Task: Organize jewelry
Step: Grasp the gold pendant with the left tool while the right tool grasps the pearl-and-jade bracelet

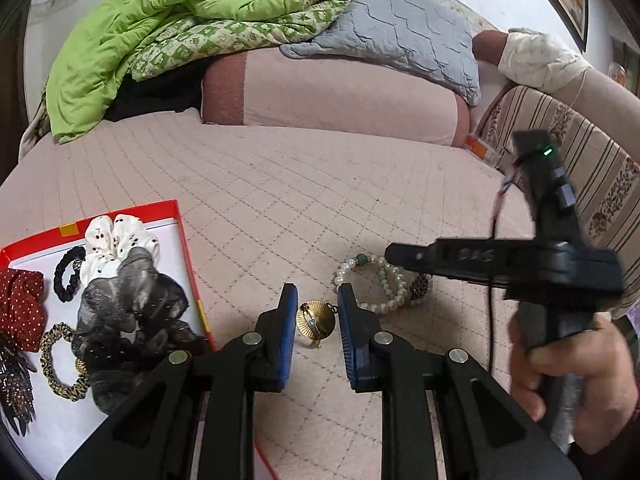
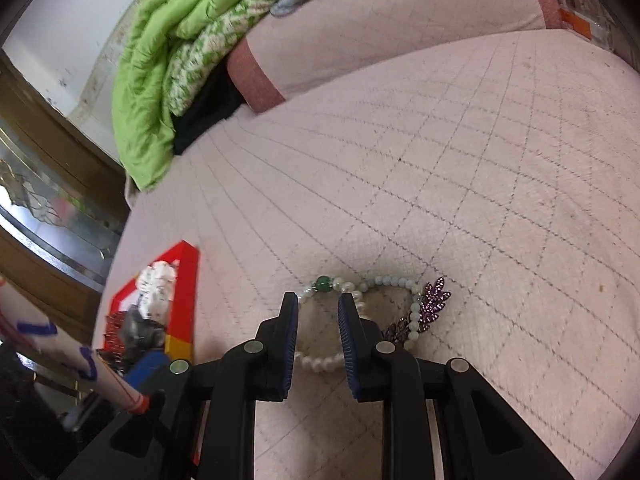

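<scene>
My left gripper (image 1: 318,304) is shut on a gold fan-shaped brooch (image 1: 316,320), which sits between the blue pads just above the quilted pink bed (image 1: 280,200). To its right lies a pearl bracelet (image 1: 376,307) with a green bead (image 1: 361,259), beside a purple brooch (image 1: 420,286). A hand holds my right gripper (image 1: 394,254) over them. In the right wrist view that gripper (image 2: 318,304) hangs above the pearl bracelet (image 2: 320,362), its jaws a narrow gap apart with nothing pressed between them. A pale bead bracelet (image 2: 414,320) and the purple leaf brooch (image 2: 436,300) lie just right of it.
A red-rimmed box (image 1: 192,260) at the left holds several scrunchies and hair ties, among them a white dotted one (image 1: 116,240) and a grey one (image 1: 132,300). A green quilt (image 1: 160,20), grey pillow (image 1: 400,28) and pink bolster (image 1: 340,92) fill the bed's far side.
</scene>
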The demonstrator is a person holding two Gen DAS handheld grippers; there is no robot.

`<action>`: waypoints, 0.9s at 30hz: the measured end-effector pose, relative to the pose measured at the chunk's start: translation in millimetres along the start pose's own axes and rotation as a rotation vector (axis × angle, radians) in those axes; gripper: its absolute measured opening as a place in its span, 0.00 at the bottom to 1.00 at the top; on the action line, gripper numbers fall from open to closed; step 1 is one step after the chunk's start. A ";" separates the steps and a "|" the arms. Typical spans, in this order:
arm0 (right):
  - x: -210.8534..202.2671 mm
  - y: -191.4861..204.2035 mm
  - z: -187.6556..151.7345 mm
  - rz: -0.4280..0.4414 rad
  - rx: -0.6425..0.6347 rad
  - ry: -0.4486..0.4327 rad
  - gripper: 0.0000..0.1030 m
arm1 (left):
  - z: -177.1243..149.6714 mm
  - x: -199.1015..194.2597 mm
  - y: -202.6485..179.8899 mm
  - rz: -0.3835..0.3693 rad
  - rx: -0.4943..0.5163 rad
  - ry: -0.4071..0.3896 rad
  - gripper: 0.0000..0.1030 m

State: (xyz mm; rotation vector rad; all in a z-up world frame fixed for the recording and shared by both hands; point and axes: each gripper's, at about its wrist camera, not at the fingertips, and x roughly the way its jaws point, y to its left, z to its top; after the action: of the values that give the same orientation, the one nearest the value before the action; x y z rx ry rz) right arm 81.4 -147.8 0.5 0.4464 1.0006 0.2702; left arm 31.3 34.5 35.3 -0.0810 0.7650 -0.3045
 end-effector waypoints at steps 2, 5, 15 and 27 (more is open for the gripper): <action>8.0 1.5 0.5 -0.049 -0.026 0.014 0.20 | 0.0 -1.5 2.4 0.001 -0.006 -0.003 0.19; 20.5 4.4 0.0 -0.085 -0.059 0.046 0.11 | -0.6 -2.5 5.7 -0.001 -0.013 0.002 0.19; 3.9 17.6 0.3 -0.128 -0.126 -0.001 0.05 | 0.7 -3.4 2.3 -0.018 -0.013 -0.006 0.19; -52.1 15.4 10.7 0.029 -0.050 -0.164 0.05 | 2.1 0.2 -8.5 -0.027 0.004 -0.015 0.19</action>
State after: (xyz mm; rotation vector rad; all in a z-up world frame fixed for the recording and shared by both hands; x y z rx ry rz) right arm 63.3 -158.6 51.7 0.4308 0.8265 0.2792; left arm 30.9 26.2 38.2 -0.0895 0.7491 -0.3312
